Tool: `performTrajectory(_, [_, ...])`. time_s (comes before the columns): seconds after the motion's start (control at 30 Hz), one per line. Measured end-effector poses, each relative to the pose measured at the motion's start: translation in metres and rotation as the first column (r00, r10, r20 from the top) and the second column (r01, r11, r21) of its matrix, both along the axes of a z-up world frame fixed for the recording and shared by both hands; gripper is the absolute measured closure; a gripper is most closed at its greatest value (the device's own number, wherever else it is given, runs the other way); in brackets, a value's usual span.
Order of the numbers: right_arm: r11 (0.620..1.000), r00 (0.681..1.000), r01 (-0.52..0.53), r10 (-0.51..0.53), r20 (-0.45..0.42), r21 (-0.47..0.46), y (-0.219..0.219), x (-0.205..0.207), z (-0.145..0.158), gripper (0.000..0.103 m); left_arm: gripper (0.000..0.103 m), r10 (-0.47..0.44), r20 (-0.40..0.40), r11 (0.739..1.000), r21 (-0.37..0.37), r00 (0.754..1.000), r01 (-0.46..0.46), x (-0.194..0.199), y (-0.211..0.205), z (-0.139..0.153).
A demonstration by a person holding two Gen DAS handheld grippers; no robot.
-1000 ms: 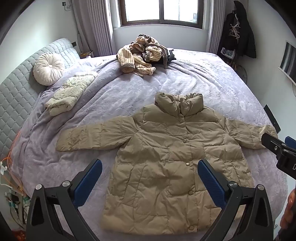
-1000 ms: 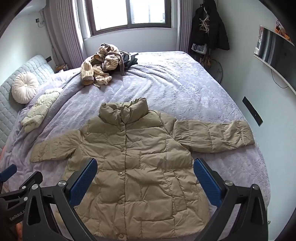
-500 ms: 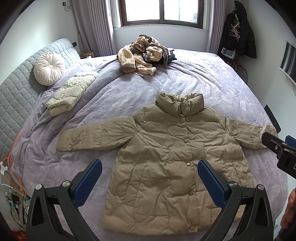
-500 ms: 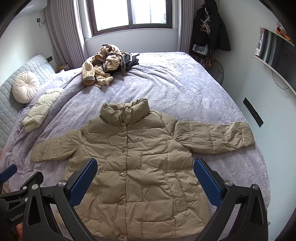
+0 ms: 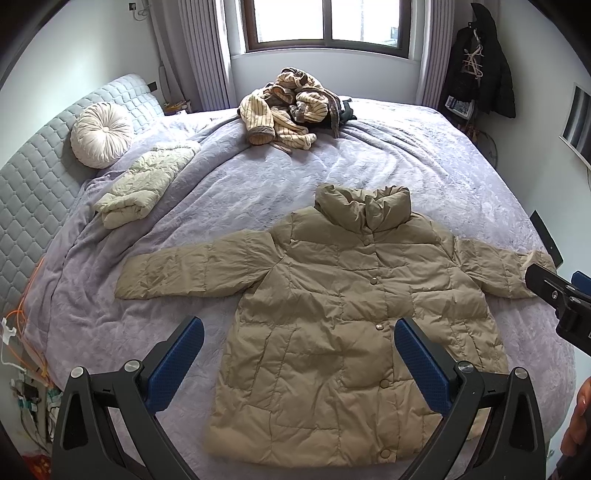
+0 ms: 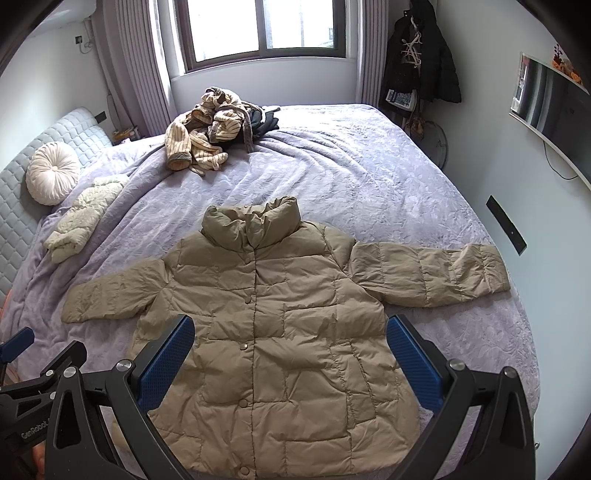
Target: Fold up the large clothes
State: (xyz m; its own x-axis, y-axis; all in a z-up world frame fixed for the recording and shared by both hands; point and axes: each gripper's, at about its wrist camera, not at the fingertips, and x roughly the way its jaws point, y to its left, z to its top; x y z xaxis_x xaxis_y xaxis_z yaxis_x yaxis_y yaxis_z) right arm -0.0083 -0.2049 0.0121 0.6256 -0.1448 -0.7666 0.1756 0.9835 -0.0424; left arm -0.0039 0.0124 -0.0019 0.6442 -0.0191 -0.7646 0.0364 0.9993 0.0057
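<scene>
While almost nothing is changing across the last second, the tan puffer jacket (image 5: 347, 332) is lying flat, buttoned, sleeves spread on the purple bed (image 5: 229, 192). Left gripper (image 5: 299, 354) and right gripper (image 6: 291, 354) are both hovering wide open above it, grasping nothing. Folding isn't starting yet.

Round cushion (image 5: 101, 134) by quilted headboard (image 5: 33, 184) — dark coat (image 6: 424, 70) hanging, window (image 6: 258, 26)

The big bed (image 5: 424, 155) has a purple cover. A tan puffy coat (image 5: 343, 332) lies flat on it. A striped pile of clothes (image 5: 284, 103), a folded cream jacket (image 5: 144, 184) and a round pillow (image 5: 101, 134) lie there too.
</scene>
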Motion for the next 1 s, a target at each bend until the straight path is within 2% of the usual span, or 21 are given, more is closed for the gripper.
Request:
performTrajectory(0.43, [1.000, 1.000, 0.000, 0.000, -0.003, 0.002, 0.0018, 0.0002, -0.0007, 0.000, 0.000, -0.002, -0.025, 1.000, 0.007, 1.000, 0.002, 0.0009, 0.0052, -0.0041])
performTrajectory(1.0, [1.000, 1.000, 0.000, 0.000, -0.003, 0.007, 0.0024, 0.0002, -0.0015, 0.000, 0.000, 0.001, -0.016, 1.000, 0.001, 1.000, -0.001, 0.0006, 0.0042, -0.0046])
